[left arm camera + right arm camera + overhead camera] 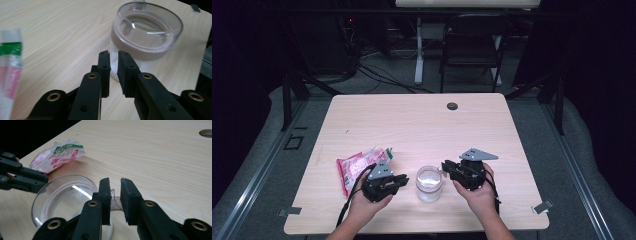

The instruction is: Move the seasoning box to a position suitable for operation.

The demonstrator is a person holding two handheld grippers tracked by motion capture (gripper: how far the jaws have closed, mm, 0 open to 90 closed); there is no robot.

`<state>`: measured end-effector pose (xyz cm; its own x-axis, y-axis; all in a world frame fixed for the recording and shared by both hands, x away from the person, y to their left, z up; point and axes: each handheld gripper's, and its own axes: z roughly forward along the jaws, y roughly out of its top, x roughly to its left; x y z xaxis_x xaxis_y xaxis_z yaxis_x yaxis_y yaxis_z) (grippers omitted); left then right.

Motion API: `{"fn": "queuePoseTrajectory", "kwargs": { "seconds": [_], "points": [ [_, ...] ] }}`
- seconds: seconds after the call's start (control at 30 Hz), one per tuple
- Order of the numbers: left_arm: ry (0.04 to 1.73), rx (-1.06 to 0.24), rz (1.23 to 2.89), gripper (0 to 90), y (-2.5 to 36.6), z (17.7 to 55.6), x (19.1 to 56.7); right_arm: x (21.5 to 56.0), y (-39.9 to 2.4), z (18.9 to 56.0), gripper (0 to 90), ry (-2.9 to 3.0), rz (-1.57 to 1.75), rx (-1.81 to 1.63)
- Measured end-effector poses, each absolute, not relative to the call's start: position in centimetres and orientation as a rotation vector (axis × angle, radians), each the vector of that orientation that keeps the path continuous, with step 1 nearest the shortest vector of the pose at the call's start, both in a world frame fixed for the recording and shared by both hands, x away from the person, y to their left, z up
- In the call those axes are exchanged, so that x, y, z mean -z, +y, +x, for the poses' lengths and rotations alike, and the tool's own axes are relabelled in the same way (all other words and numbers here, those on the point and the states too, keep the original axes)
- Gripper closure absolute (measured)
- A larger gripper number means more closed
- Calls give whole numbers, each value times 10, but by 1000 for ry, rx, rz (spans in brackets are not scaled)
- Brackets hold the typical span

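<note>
A clear glass jar [429, 183] stands upright on the wooden table [422, 120], near its front edge, between the two grippers. The left gripper [404, 178] comes in at the jar's 9 o'clock, the right gripper [443, 165] at its 3 o'clock, both seen from the high view. In the left gripper view the black jaws stand nearly together with a thin slit between them, closing on a small pale tab at the jar's side just below the rim; whether the pads actually press on it cannot be told. In the right gripper view the jaws are narrowed around a small clear lug or handle [113, 195] on the jar's wall, and contact there cannot be confirmed either. The jar looks rigid, smooth and probably slippery, with some weight for its size, and it would likely crack if knocked over or dropped. The protruding tabs seem the safest hold, since the curved wall gives flat pads little purchase. A crinkly pink and white snack bag [357, 167] lies at the jar's 10 o'clock, light and soft, apart from it.
</note>
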<state>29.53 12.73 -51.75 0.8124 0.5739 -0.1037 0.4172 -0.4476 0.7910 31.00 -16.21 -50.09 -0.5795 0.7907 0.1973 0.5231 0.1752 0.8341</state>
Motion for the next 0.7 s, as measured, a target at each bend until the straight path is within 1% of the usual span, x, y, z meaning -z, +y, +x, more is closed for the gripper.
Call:
{"fn": "queuePoseTrajectory", "kwargs": {
  "seconds": [0.23, 0.43, 0.7],
  "points": [
    [691, -188, 2130, 869, 120, 291, 520, 503, -163, 312, 846, 2190, 1258, -1374],
    [678, -179, 2140, 899, 114, 290, 522, 504, -162, 311, 854, 2173, 1262, -1390],
    [659, -169, 2150, 900, 111, 289, 521, 505, -163, 310, 855, 2172, 1260, -1393]
  ]
}}
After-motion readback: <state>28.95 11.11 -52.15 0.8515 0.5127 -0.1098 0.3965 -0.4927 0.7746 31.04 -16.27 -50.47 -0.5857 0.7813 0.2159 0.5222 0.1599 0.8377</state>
